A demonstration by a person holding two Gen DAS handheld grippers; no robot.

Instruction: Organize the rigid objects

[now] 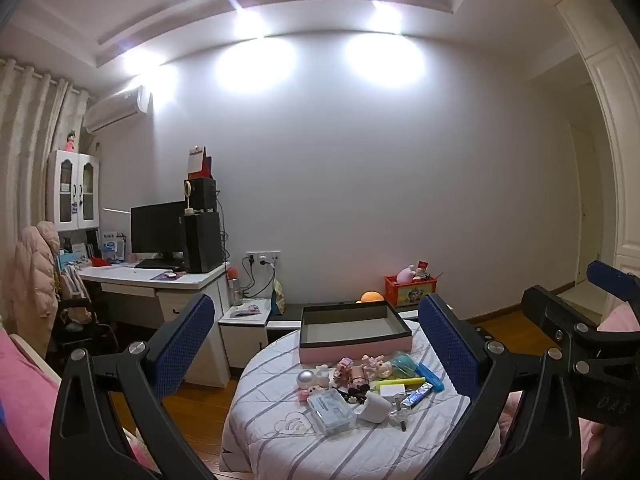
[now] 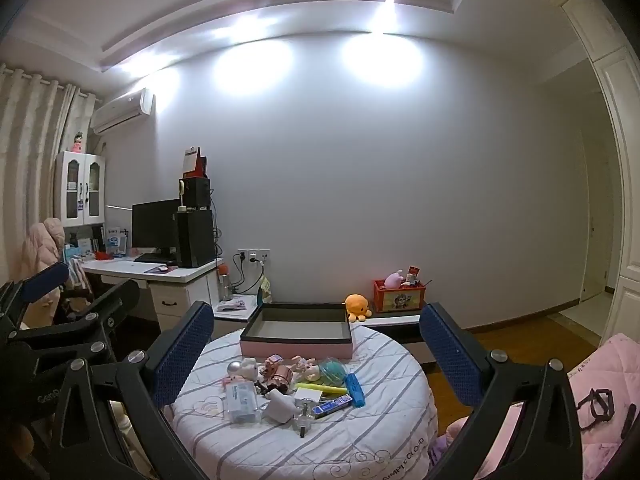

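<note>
Room: bedroom with a plain white wall, a desk [image 1: 160,276] with a dark monitor [image 1: 158,228] at far left, wooden floor.
Surface: round table [image 2: 360,440] under a white cloth with grey stripes, between both grippers and ahead of them.
Left gripper [image 1: 316,344]: jaws spread wide, nothing between them, held level short of the table.
Right gripper [image 2: 316,348]: jaws released wide, empty, aimed slightly down at the table.
Nearest items: clear plastic case [image 2: 242,402] with blue print, white plastic piece [image 2: 280,404], small glass bottle [image 2: 303,416].
Middle of the pile: blue packet [image 2: 332,403], yellow highlighter [image 2: 320,389], blue highlighter [image 2: 356,390], white pad [image 2: 308,394].
Far side of the pile: silver ball [image 2: 235,367], small pink and white figurines [image 2: 276,366], teal round piece [image 2: 334,368].
Container: shallow pink box [image 2: 296,348] with dark rim and grey inside, empty, just behind the pile.
Open room: bare cloth at the table's near edge and right side; pile sits left of centre.
Beyond: orange plush octopus [image 2: 357,307] and a red toy crate [image 2: 400,294] on a low ledge by the wall.
</note>
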